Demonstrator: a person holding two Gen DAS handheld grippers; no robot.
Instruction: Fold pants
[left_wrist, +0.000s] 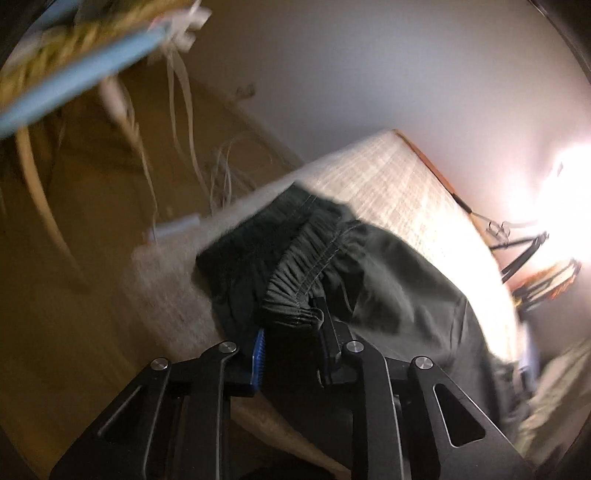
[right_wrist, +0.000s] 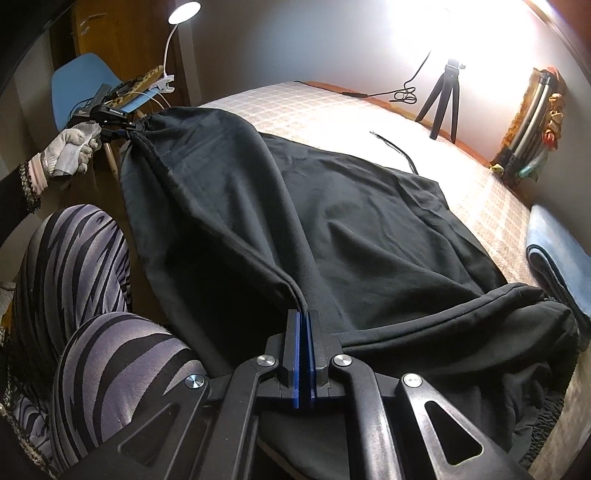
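The pants (right_wrist: 332, 229) lie spread across the bed (right_wrist: 480, 192), one side lifted clear of the cover along the near edge. The right gripper (right_wrist: 303, 321) is closed tight on a hem fold near the near edge, its blue pads pressed together with the cloth pinched at their tips. The left gripper (left_wrist: 291, 325) is clamped on the gathered waistband (left_wrist: 306, 266) at the bed's far left corner; cloth fills the gap between its fingers. In the right wrist view it is seen in a gloved hand (right_wrist: 72, 147), with the waistband bunched at its tip.

The step in hand is judged to be the lengthwise fold, one leg being carried over the other. To do it well, the raised edge should be kept taut between the two grips, so that no sag forms in the middle. Both ends should be moved across together and level, then lowered onto the far leg with seams matched. The grips should be let go only once the cloth lies flat. A cable (right_wrist: 399, 147) on the cover beyond the pants should be kept clear of.
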